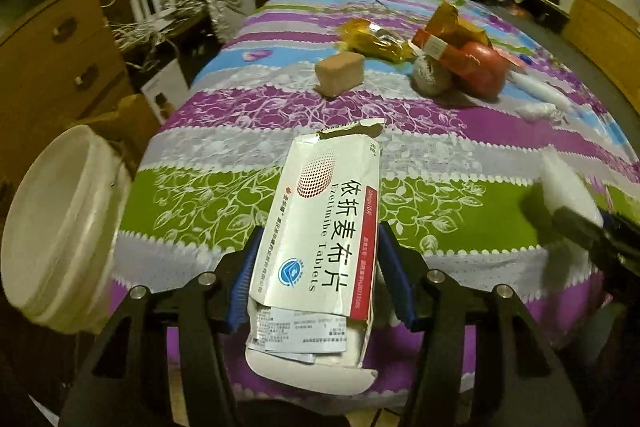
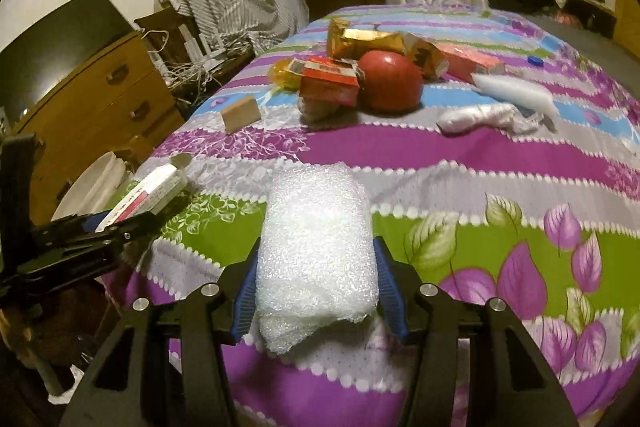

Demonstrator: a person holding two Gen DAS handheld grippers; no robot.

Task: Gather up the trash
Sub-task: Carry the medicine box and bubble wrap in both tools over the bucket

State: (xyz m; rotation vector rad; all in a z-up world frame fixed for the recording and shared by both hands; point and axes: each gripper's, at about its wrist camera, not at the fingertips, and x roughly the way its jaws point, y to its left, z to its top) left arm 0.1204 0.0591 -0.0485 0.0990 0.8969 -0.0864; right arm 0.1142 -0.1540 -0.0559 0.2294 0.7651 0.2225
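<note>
Claws: two, both loaded. Left claw (image 1: 316, 267) grips one torn tablet box (image 1: 324, 223), lower centre of its view; folded leaflets show in the box's open near end. Right claw (image 2: 316, 283) clamps one wad of white foam wrap (image 2: 318, 247), lower centre. One white bucket (image 1: 60, 223) sits at left edge, contents unseen. Striped surface (image 2: 460, 155) further up carries one red apple (image 2: 390, 81), one wooden block (image 2: 240, 115) and several wrappers.
</note>
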